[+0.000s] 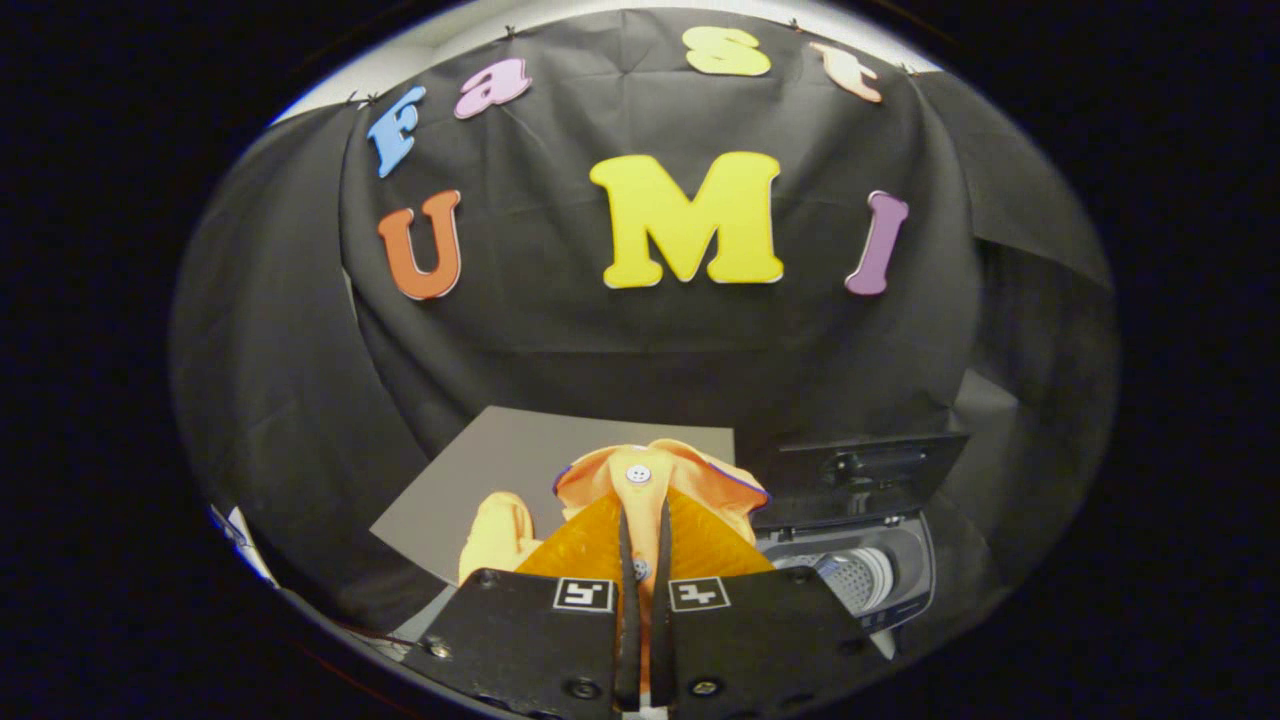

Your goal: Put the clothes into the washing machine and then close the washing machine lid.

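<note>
- Gripper is clenched on the orange shirt at its buttoned placket.
- Fabric is judged soft, light and floppy; sagging is expected.
- Washing machine is seen open-lidded nearby.

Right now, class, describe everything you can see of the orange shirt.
The orange shirt is soft cloth with a collar and pale buttons down its front strip. It hangs bunched and lifted, that strip pinched between the nearly closed fingers. A sleeve droops beside it. It sits above the grey mat, next to the open washing machine.
</note>
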The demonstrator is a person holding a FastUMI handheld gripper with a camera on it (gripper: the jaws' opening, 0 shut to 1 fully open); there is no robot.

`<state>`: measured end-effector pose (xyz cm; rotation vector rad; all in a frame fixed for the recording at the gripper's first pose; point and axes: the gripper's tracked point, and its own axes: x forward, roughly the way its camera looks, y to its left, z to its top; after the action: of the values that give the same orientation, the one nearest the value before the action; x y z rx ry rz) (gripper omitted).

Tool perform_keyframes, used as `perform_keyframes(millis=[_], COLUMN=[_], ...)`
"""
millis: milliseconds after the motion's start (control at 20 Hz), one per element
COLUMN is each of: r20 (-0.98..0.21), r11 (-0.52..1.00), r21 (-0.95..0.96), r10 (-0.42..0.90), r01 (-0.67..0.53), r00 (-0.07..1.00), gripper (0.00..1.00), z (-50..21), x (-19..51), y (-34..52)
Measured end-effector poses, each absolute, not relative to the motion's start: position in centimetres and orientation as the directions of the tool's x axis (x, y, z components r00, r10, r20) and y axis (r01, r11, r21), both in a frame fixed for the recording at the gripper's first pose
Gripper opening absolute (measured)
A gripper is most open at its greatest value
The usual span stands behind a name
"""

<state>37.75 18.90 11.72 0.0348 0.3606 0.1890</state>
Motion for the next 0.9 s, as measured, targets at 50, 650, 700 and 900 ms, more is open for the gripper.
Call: perform_keyframes(millis=[50,650,700,900], r20=[-0.329,-0.239,-0.237,-0.243], r11=[0.985,0.994,0.993,0.995], r21=[0.066,0.044,0.042,0.041], r10=[0.171,-0.091,-0.098,-0.08], r01=[-0.158,0.104,0.111,0.093], r00=[0.929,0.967,0.966,0.967], gripper=[0.07,0.07,0.07,0.07], z=[12.7,18.0,18.1,18.5], x=[37.0,34.6,35.0,37.5], y=[17.5,0.0,-0.9,-3.6])
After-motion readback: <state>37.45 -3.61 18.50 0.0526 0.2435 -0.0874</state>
